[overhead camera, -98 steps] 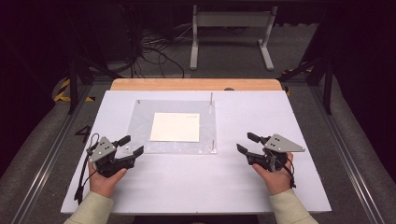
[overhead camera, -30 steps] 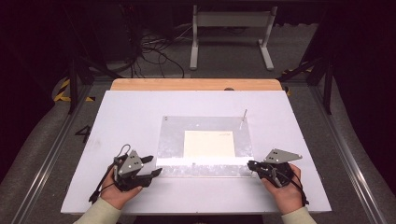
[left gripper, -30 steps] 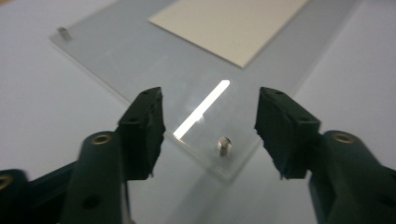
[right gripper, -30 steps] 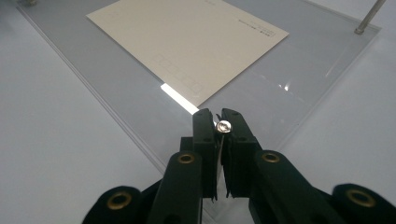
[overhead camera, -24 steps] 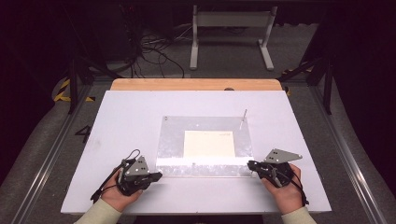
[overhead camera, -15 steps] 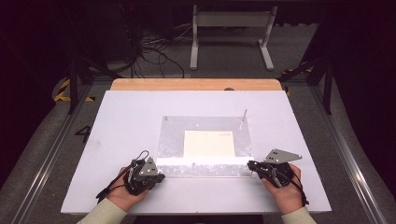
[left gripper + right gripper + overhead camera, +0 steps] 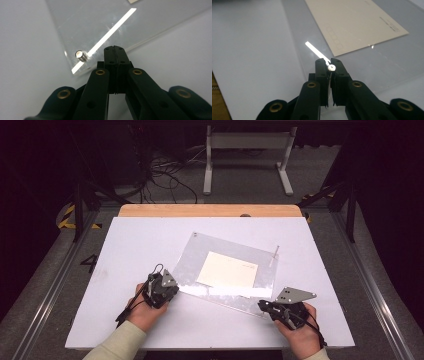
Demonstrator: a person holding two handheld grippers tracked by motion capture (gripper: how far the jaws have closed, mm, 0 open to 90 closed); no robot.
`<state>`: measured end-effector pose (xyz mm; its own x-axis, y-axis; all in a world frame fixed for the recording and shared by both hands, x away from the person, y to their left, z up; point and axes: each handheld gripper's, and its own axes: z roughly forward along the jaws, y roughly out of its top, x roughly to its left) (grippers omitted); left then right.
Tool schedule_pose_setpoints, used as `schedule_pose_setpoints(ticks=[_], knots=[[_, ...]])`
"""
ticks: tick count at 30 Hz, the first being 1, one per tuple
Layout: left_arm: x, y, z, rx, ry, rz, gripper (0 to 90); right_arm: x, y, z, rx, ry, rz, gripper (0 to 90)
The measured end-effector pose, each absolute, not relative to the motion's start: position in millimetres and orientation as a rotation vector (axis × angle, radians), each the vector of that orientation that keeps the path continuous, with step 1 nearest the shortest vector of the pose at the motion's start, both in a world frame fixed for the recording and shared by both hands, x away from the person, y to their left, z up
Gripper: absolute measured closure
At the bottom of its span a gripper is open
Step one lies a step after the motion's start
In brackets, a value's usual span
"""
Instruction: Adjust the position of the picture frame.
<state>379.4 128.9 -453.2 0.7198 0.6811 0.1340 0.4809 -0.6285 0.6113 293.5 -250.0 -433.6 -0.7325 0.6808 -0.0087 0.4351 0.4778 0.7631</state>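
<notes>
Your right gripper (image 7: 264, 306) sits at the lower right of the high view, its jaws pinched on a small silver standoff (image 7: 331, 67) at the near corner of the clear acrylic sheet (image 7: 225, 270). That grip, in my judgement, gives you a handle on the sheet without touching its glossy face (the pin is the only raised thing there to catch).

Your left gripper (image 7: 170, 290) is at the lower left of centre, its jaws pressed fully together with nothing between them. In the left gripper view the tips (image 7: 114, 50) rest against the sheet's edge, just right of another standoff (image 7: 80, 55), which stands free. It looks like you are nudging or steadying that corner, not gripping it.

The sheet lies flat on the white table (image 7: 135, 245), mid-frame, with a cream card (image 7: 227, 269) under or inside it. Its long axis runs from the upper left of the frame down to the lower right, skewed against the table's edges. A thin rod (image 7: 274, 252) rests by its far right corner.
</notes>
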Motion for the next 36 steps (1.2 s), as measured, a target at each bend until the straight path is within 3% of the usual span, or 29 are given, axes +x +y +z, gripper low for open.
schedule_pose_setpoints(ticks=[3,8,10,14,16,17,18,20,25,28,32,33,34,36], knots=[[398,126,-455,2.319,0.964,0.518,90.0,290,-237,-434,0.919,2.44,1.127,84.3],[415,134,-456,2.217,1.041,0.444,89.9,287,-197,-436,0.803,2.519,1.192,84.3],[410,133,-454,2.223,1.006,0.459,86.1,289,-184,-438,0.752,2.536,1.219,84.2],[384,124,-439,2.181,0.82,0.353,74.3,293,-169,-437,0.678,2.58,1.234,83.3],[367,114,-432,2.161,0.673,0.255,64.4,295,-176,-432,0.637,2.589,1.332,75.1],[367,114,-432,2.161,0.673,0.255,59.7,295,-176,-432,0.637,2.589,1.332,75.1],[351,99,-428,2.17,0.549,0.186,55.3,297,-202,-414,0.641,2.484,1.505,65.8],[336,79,-426,2.17,0.435,0.124,48.8,300,-230,-396,0.677,2.336,1.619,59.9],[312,31,-430,2.214,0.31,0.041,43.1,323,-287,-390,0.943,2.086,1.513,54.9],[312,11,-441,2.246,0.316,0.023,47.0,345,-308,-404,1.094,2.015,1.396,50.2],[311,5,-448,2.275,0.291,0.072,77.5,372,-312,-423,1.141,2.04,1.238,48.6],[312,6,-448,2.277,0.292,0.085,84.6,377,-311,-425,1.143,2.049,1.229,50.7],[312,6,-448,2.277,0.292,0.085,84.8,382,-309,-427,1.137,2.068,1.217,56.2],[312,11,-447,2.28,0.288,0.075,85.1,392,-304,-429,1.101,2.133,1.187,77.9]])
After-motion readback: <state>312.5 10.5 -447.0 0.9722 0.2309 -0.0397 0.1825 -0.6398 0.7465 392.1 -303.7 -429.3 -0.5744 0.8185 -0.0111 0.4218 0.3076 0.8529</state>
